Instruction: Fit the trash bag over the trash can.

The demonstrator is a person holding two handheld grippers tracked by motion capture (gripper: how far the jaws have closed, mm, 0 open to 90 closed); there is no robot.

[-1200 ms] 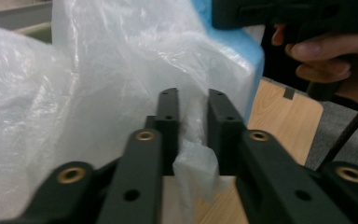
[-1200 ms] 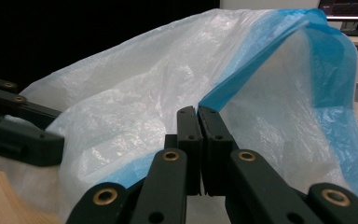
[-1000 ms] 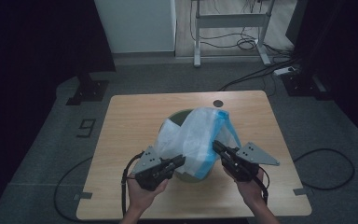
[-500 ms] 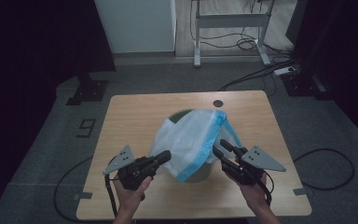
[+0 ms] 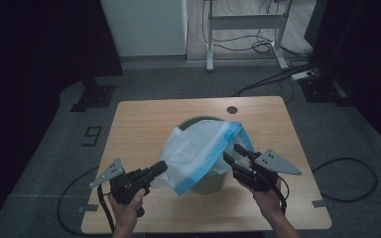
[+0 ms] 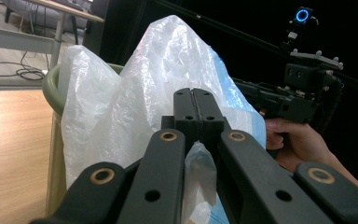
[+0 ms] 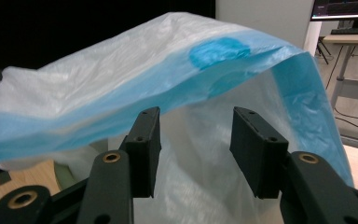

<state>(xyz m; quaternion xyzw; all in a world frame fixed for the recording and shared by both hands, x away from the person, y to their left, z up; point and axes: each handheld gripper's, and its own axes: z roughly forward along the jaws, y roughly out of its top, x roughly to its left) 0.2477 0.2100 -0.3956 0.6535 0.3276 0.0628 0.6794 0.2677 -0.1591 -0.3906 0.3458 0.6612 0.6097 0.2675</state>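
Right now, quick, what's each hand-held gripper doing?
Left hand-held gripper: shut on the bag.
Right hand-held gripper: open, jaws just been opening; bag film hangs between them, not pinched.

Green round bin (image 5: 209,182): mostly hidden under translucent white blue-edged plastic bag (image 5: 198,151) | bin interior: unseen | table (image 5: 144,124): near edge cut off

the one readable sign is a pale numeral "9" (image 5: 93,135), marked on the grey floor (image 5: 54,148) just beside the left edge of the worktop (image 5: 139,124) in the high view. the monitor (image 7: 345,9) in the right gripper view shows lines too small to read.
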